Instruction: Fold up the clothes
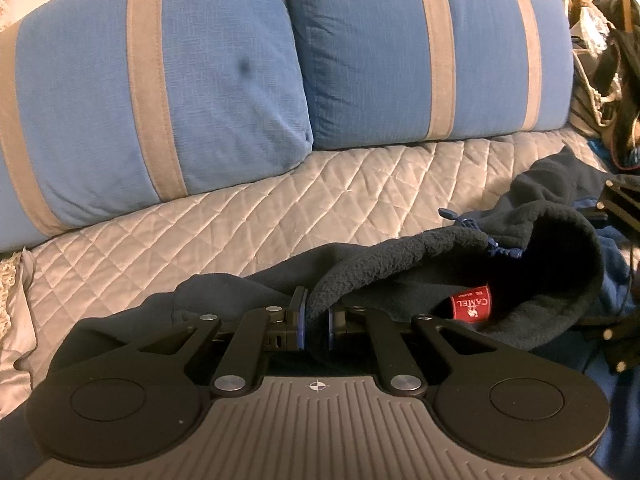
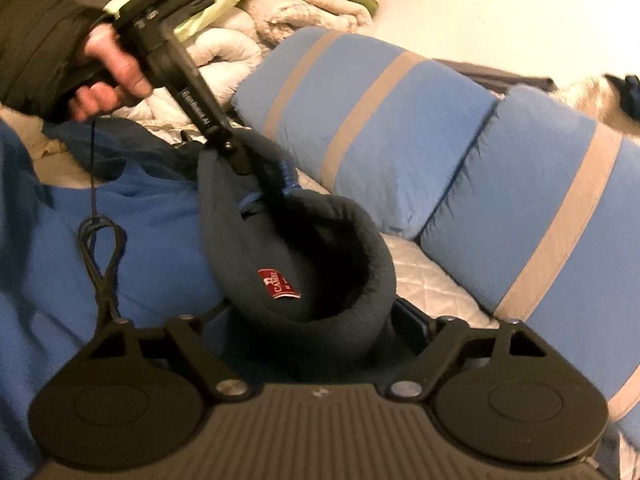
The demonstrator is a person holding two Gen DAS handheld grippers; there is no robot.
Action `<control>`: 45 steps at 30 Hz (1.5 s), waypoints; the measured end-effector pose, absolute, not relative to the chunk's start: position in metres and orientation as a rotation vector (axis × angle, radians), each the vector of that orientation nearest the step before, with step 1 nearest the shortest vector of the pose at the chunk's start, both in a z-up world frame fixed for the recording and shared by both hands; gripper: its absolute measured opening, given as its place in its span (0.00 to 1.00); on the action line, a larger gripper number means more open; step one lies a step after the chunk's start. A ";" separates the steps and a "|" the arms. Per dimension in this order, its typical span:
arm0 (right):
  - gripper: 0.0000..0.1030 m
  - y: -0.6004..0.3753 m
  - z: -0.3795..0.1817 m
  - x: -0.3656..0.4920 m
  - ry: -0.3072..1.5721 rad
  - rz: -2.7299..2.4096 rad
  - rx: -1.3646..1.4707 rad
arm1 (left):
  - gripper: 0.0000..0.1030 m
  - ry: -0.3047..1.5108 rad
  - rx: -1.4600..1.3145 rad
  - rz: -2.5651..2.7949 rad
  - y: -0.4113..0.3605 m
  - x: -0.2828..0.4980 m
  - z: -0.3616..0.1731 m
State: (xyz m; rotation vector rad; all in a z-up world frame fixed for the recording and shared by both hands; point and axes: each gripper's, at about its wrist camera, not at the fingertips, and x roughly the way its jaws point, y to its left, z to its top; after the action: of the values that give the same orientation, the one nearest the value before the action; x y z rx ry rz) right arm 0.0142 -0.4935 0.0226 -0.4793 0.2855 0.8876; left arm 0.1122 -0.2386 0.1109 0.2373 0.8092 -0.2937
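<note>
A jacket with a dark navy fleece collar (image 1: pixel 440 248) and a red label (image 1: pixel 470 304) lies on the quilted cover. My left gripper (image 1: pixel 316 324) is shut on the collar's near-left rim. In the right wrist view the same collar (image 2: pixel 360 232) stands up as a loop around the red label (image 2: pixel 280 284), with the jacket's blue shell (image 2: pixel 132 220) to its left. A hand (image 2: pixel 112 76) holds the left gripper (image 2: pixel 240 160), pinching the collar's far edge. My right gripper (image 2: pixel 316 332) is spread wide, and the collar's near rim sits between its fingers and hides them.
Two blue pillows with grey stripes (image 1: pixel 168 80) (image 1: pixel 420 52) lean at the back of the quilted grey cover (image 1: pixel 240 216). Bags and clothes (image 1: pixel 608 60) pile up at the right. Crumpled bedding (image 2: pixel 248 40) lies beyond the hand. A black cable loop (image 2: pixel 100 248) hangs over the blue shell.
</note>
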 end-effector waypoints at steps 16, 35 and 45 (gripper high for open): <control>0.27 -0.488 0.031 0.015 0.279 0.898 -0.507 | 0.10 0.804 0.214 -0.327 -0.229 0.113 0.115; 0.18 -0.486 0.052 0.018 0.375 0.868 -0.479 | 0.77 0.587 0.174 -0.378 -0.210 0.084 0.146; 0.18 -0.486 0.058 0.019 0.371 0.877 -0.497 | 0.78 0.524 0.369 -0.481 -0.220 0.065 0.136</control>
State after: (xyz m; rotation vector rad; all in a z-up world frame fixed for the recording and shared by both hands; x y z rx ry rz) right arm 0.0186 -0.4861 0.0582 -0.4967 0.3712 0.8772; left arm 0.0652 -0.2203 0.1364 0.3688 0.5243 -0.4809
